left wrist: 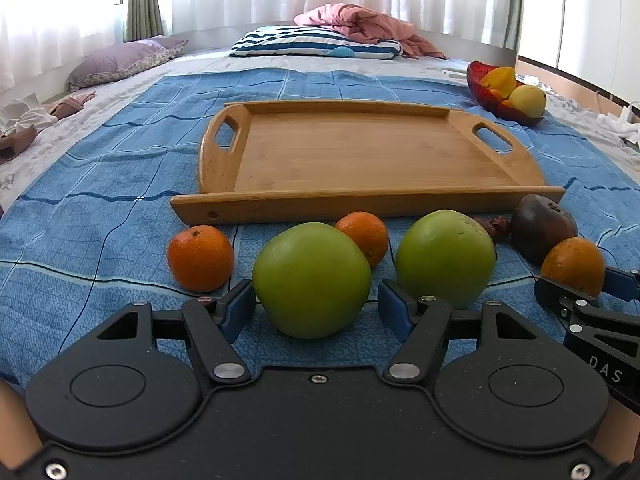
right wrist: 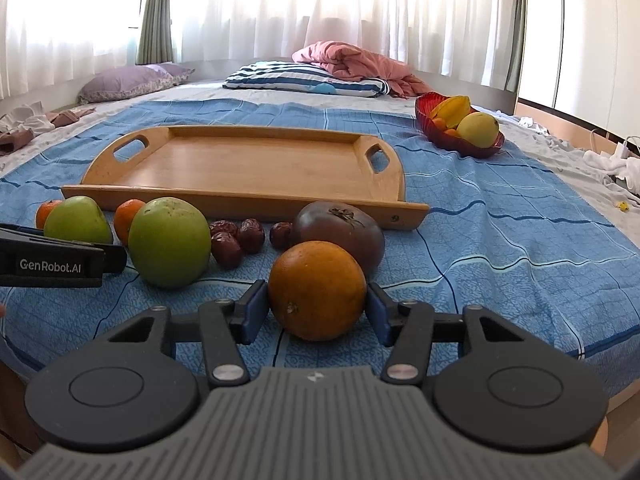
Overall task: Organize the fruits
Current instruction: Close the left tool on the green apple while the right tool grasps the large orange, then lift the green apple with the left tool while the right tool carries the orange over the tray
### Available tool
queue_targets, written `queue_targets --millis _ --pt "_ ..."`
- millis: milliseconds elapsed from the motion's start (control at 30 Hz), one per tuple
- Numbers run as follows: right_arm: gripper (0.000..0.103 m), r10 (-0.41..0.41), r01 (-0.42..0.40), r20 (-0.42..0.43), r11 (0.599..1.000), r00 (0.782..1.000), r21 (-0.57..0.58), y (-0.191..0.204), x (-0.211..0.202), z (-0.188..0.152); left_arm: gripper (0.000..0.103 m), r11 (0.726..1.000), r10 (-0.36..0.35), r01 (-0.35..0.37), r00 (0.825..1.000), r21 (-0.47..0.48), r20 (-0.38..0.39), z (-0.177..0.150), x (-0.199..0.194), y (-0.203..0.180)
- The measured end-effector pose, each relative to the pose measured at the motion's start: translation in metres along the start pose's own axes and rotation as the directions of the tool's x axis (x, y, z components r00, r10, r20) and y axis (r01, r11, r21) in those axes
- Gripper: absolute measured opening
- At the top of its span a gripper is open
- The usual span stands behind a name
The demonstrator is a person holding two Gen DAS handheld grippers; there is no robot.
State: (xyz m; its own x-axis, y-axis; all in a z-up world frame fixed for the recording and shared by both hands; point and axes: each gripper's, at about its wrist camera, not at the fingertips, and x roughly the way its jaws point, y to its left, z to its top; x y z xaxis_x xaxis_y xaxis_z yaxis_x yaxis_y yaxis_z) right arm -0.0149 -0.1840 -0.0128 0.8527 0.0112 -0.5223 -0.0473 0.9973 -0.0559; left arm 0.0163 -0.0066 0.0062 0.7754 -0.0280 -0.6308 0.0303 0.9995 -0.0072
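The fruit lay in a row on the blue bedspread [left wrist: 100, 168], along the near edge of the wooden tray [left wrist: 360, 152], which stood bare.

At the left end of the row sat a small mandarin [left wrist: 200, 258], clear of both tools. Next came the first green apple [left wrist: 312, 280], directly ahead of the left gripper [left wrist: 316, 308] and squarely between its blue pads [left wrist: 240, 312]. The left pad lay at the apple's flank; a sliver of bedspread showed at the right pad. Jaws stood partly apart, bracketing the apple; a firm clamp could not be confirmed. A second mandarin [left wrist: 364, 236] sat just behind this apple, touching or nearly so.

The second green apple [left wrist: 446, 256] lay just beside the left gripper's right finger, outside the jaws. Beyond it were the dried dates [right wrist: 240, 240] and a dark brown fruit [right wrist: 340, 232].

At the right end, the orange [right wrist: 316, 290] sat straight ahead of the right gripper [right wrist: 318, 312], between its pads and in front of the dark fruit. Both pads appeared at or against its sides; contact looked likely, not certain.

A red bowl [right wrist: 460, 140] of fruit stood near the far right corner of the bedspread.

Judgement: each fruit was round, with no long axis to align. The tray lay straight ahead of both, so the coming move turned on lifting forward over its near rim.
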Motion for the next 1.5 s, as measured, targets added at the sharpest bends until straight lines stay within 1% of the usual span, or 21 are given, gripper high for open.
queue_targets --millis 133,300,400,467,533,667,767,867,1000,1200,1367,1500 --pt "0.057 0.001 -0.001 -0.002 1.0 1.0 -0.001 0.0 0.001 0.0 0.058 1.0 0.007 -0.007 1.0 0.006 0.006 0.0 0.0 0.0" --pt "0.055 0.009 -0.009 -0.003 0.999 1.0 0.035 -0.003 0.0 0.001 0.057 1.0 0.008 -0.009 1.0 0.018 0.01 0.001 -0.002 0.0" --pt "0.055 0.038 -0.038 0.006 0.996 0.999 0.084 -0.009 -0.004 0.001 0.057 1.0 0.003 -0.003 1.0 0.027 0.02 0.002 -0.008 -0.001" --pt "0.055 0.053 -0.055 0.027 0.995 0.998 0.086 -0.01 -0.009 0.002 0.057 0.999 -0.002 0.001 0.999 0.032 0.037 0.004 -0.014 -0.002" --pt "0.055 0.062 -0.066 0.06 0.996 0.996 0.064 -0.008 -0.015 0.004 0.057 0.999 -0.004 0.002 0.998 0.041 0.057 0.006 -0.02 -0.002" --pt "0.055 0.098 -0.106 0.109 0.992 0.989 0.068 -0.009 -0.024 0.017 0.057 0.999 -0.016 0.013 0.996 0.035 0.086 0.017 -0.028 0.001" --pt "0.055 0.103 -0.115 0.119 0.989 0.988 0.097 -0.018 -0.019 0.031 0.057 0.999 -0.014 0.011 0.995 0.031 0.103 0.03 -0.029 0.006" --pt "0.055 0.117 -0.13 0.111 0.985 0.987 0.117 -0.029 -0.009 0.049 0.057 0.999 -0.007 0.003 0.994 0.032 0.113 0.044 -0.026 0.013" --pt "0.055 0.162 -0.172 0.079 0.974 0.984 0.149 -0.046 0.009 0.075 0.057 1.0 -0.012 0.011 0.994 0.006 0.111 0.065 -0.018 0.024" --pt "0.055 0.199 -0.191 -0.036 0.97 0.979 0.152 -0.06 0.055 0.11 0.057 0.999 -0.027 0.03 0.997 -0.041 0.068 0.095 0.008 0.039" --pt "0.055 0.23 -0.198 -0.156 0.96 0.96 0.199 -0.068 0.095 0.126 0.057 0.998 -0.035 0.035 0.999 -0.047 0.016 0.114 0.034 0.043" --pt "0.055 0.225 -0.181 -0.224 0.962 0.948 0.203 -0.067 0.114 0.13 0.057 0.997 -0.043 0.041 0.998 -0.059 -0.039 0.119 0.056 0.045"
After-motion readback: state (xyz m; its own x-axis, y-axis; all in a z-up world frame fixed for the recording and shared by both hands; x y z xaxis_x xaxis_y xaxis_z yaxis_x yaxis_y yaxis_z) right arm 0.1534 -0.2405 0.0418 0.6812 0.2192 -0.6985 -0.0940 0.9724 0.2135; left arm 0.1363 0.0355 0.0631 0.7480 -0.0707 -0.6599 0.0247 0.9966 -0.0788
